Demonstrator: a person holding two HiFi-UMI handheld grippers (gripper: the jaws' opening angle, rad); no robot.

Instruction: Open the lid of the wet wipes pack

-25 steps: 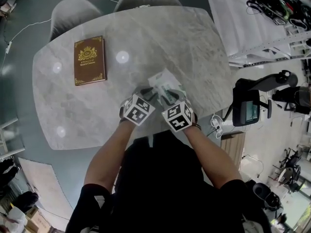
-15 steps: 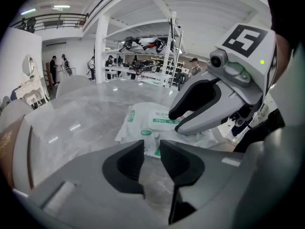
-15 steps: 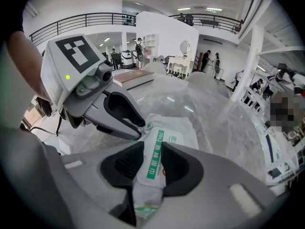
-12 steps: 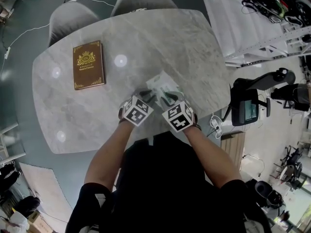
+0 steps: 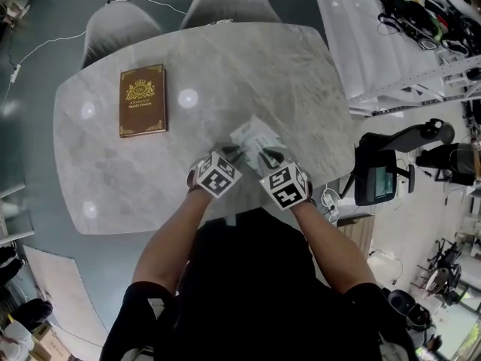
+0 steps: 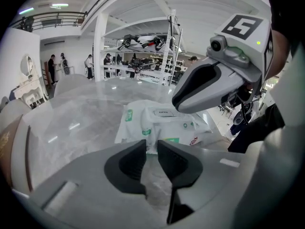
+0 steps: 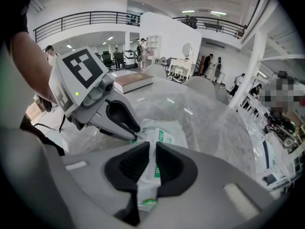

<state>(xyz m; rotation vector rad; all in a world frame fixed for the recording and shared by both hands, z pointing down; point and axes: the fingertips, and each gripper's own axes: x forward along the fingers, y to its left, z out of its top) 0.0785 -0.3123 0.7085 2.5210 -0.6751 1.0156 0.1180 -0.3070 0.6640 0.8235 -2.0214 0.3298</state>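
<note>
Likely soft, light and slippery, the wet wipes pack (image 5: pixel 255 136) lies on the worktop (image 5: pixel 225 66), the closing right claw (image 7: pixel 151 149) pinching its limp end and the closing left claw (image 6: pixel 151 144) narrow at its edge, so the stiffer lid (image 6: pixel 164 112) seems the best hold.
</note>
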